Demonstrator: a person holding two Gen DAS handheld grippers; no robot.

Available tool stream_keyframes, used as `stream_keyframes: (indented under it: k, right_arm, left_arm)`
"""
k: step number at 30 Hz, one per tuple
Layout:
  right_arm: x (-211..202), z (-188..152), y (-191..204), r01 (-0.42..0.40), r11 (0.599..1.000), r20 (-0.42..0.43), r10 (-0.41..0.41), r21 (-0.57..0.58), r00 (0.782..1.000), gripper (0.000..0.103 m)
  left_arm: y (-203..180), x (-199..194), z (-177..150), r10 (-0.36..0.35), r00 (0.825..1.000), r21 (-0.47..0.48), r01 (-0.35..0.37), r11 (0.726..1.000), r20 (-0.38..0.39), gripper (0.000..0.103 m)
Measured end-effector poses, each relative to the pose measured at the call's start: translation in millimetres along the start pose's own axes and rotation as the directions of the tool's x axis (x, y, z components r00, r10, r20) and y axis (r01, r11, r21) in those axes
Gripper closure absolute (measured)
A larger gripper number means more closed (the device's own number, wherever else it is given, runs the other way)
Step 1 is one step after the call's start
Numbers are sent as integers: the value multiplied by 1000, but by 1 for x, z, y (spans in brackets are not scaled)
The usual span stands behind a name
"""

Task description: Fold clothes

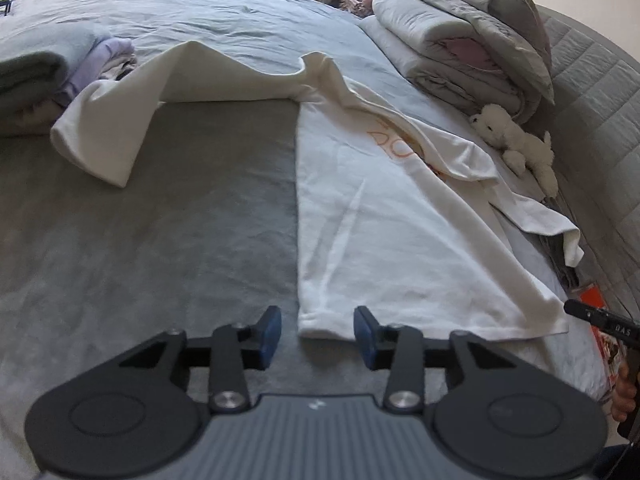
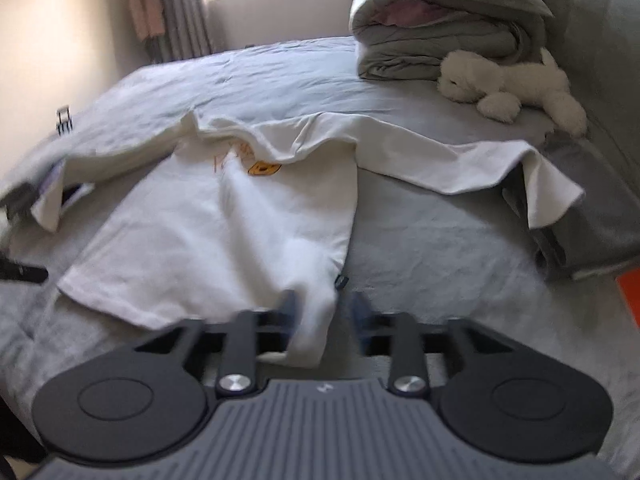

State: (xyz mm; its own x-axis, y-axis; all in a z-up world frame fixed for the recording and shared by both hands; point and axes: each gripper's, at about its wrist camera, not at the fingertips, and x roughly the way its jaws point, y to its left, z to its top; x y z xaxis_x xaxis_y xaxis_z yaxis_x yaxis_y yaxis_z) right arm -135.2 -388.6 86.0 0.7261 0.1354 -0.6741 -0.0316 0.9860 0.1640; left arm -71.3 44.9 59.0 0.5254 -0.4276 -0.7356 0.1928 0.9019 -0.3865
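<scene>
Your left gripper (image 1: pixel 316 332) is spread at 6 o'clock, empty; right gripper (image 2: pixel 320 316) spread, hem loose between. Shirt (image 1: pixel 380 208) lies flat on bed (image 1: pixel 160 220), sleeves out for folding.

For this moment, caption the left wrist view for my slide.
Open left tool at the hem corner of a white long-sleeved shirt spread on a grey bed.

A shirt (image 2: pixel 224 232) lies spread on the bed (image 2: pixel 420 240); far right, a plush toy (image 2: pixel 508 88) lies before stacked bedding (image 2: pixel 440 36).
</scene>
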Motion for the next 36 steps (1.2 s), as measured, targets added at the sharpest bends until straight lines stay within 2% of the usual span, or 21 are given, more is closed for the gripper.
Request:
stream_keyframes:
  k: [3,7,8,9,10,12,13,16,18,23,25,27,29,32,34,36]
  right_arm:
    - [4,-1,-8,-35,996,-21,37,78,999,62]
    - [15,-4,-18,-57,983,-73,70,177,995,62]
    - [18,-5,-20,-55,980,-85,73,192,994,62]
    - [20,-6,-22,-60,977,-96,81,206,992,62]
    - [24,-7,-22,-75,972,-107,101,221,989,62]
    - [30,-10,-19,-103,969,-128,134,224,983,75]
    - [33,-11,-16,-102,972,-138,134,213,981,89]
    - [33,-11,-16,-94,976,-131,120,195,984,90]
    - [23,-8,-21,-135,967,-91,158,217,983,90]
    - [-24,-2,-19,-280,939,35,279,200,960,94]
    - [-45,-2,-14,-310,935,77,301,171,950,94]
    - [-58,-6,-10,-314,937,96,302,152,948,94]
    - [-50,-15,-9,-267,953,46,264,139,964,94]
    - [-26,-29,-5,-179,978,-66,186,106,980,94]
    - [-8,-32,3,-148,987,-137,156,63,978,94]
    - [-6,-29,5,-143,988,-134,150,57,980,91]
  left_arm:
    - [2,12,0,-14,1000,-11,14,1000,7,57]
    - [3,30,-2,-23,1000,-32,23,999,-1,60]
    - [1,33,-2,-18,1000,-22,18,1000,1,72]
    - [-1,35,-2,-13,1000,-12,13,1000,2,93]
    - [-2,38,-2,-12,1000,-8,12,1000,4,93]
    - [0,41,0,-25,1000,-32,26,999,4,96]
    - [1,40,1,-30,1000,-41,30,999,2,97]
    - [7,25,10,-67,998,-85,68,994,17,97]
    - [8,3,16,-84,995,-84,88,993,50,97]
    - [3,-57,19,-88,989,-7,90,996,118,97]
    - [-2,-74,15,-96,986,42,91,995,136,97]
    - [-5,-74,8,-93,989,81,84,993,114,97]
    - [-5,-57,0,-70,996,112,65,992,45,97]
    - [-1,-31,-8,-30,998,180,40,983,-58,94]
    - [4,-26,-6,-8,998,163,19,986,-67,88]
    - [6,-31,0,0,999,158,5,987,-35,80]
